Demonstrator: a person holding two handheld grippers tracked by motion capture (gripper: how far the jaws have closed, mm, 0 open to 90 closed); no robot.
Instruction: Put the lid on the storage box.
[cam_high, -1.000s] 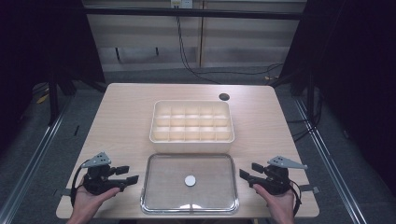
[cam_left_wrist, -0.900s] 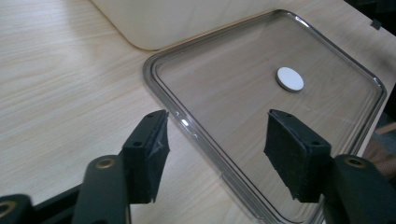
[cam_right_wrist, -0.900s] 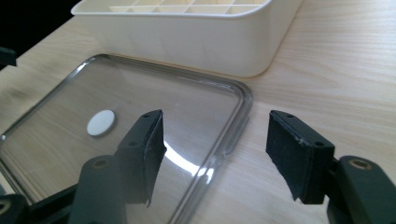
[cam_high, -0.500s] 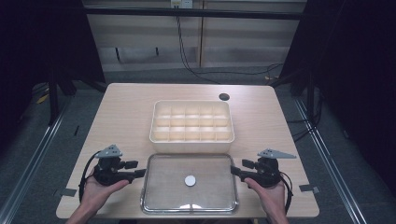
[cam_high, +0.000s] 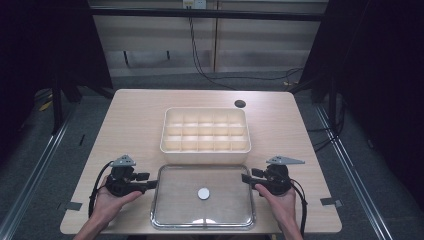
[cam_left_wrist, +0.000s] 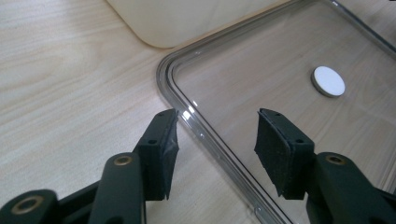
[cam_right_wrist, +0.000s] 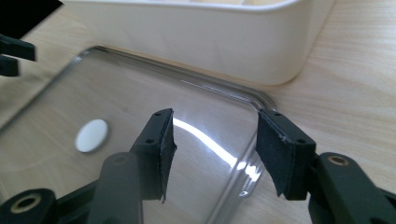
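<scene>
Compartment tray (cam_high: 205, 131) blocks the table (cam_high: 130, 115) centre; clear lid (cam_high: 175, 210) lies just near of it. Open passage remains left, right and far, except a small dark disc (cam_high: 240, 104) far right.

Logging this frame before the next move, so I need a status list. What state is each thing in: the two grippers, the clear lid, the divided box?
Left gripper: open, jaws straddling the lid's left rim.
Right gripper: open, jaws straddling the lid's right rim.
Lid: flat on the table, off the box, not yet gripped.
Box: uncovered, upright, compartments look empty.
White disc: at the lid's centre.
</scene>
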